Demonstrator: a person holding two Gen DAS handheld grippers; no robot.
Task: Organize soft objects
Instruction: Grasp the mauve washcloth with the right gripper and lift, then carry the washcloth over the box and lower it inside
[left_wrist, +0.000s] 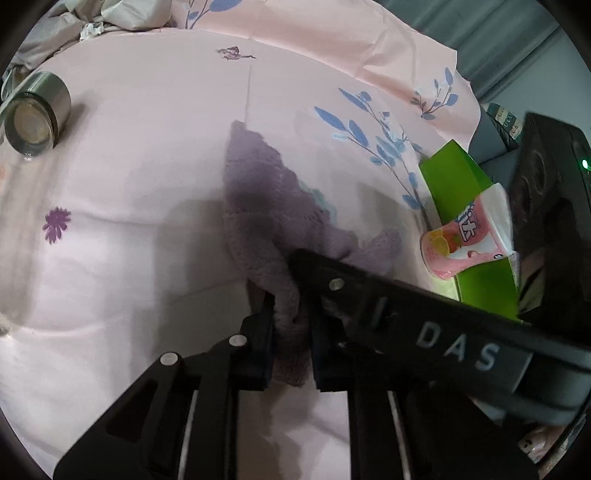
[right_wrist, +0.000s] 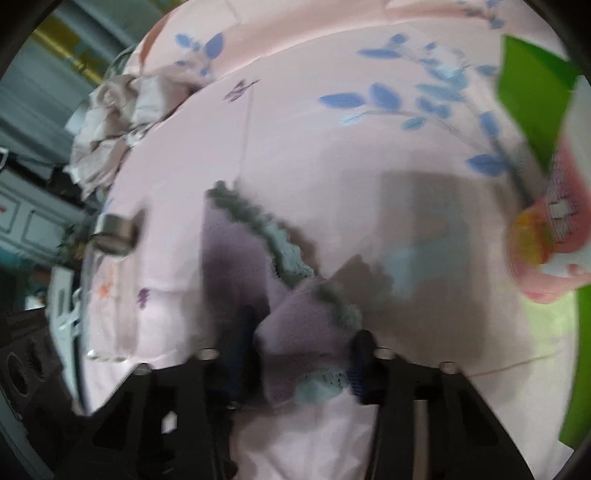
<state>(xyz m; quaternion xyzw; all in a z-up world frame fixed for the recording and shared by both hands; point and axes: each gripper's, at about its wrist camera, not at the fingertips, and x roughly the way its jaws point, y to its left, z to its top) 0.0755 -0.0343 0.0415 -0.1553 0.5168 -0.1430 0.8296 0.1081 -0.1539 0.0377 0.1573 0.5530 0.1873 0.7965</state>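
- Pink bedsheet (left_wrist: 129, 166) spread wide, printed with blue leaf sprigs and small purple flowers, creased into soft folds.
- Purple towel (left_wrist: 258, 192) lying near the middle of the sheet, its grey-green trimmed edge (right_wrist: 273, 240) showing in the right wrist view.
- Left gripper (left_wrist: 291, 332) closed tight on a bunched near corner of the towel, pads pressing the cloth.
- Right gripper (right_wrist: 303, 354) straddling another corner of the towel, fabric filling the gap between the fingers; blurred, but apparently pinched.
- Right gripper's black arm, lettered "DAS", crossing just above the left one's fingers.
- Round metal tin (left_wrist: 37, 114) resting on its side toward the sheet's far left edge.
- Green box (left_wrist: 465, 206) at the sheet's right edge, a pink printed packet (left_wrist: 469, 240) lying on it.
- Crumpled pale cloth (right_wrist: 110, 122) heaped at the sheet's far left corner.
- Grey-blue curtain (left_wrist: 498, 48) and panelled cabinet fronts (right_wrist: 26, 218) beyond the sheet.
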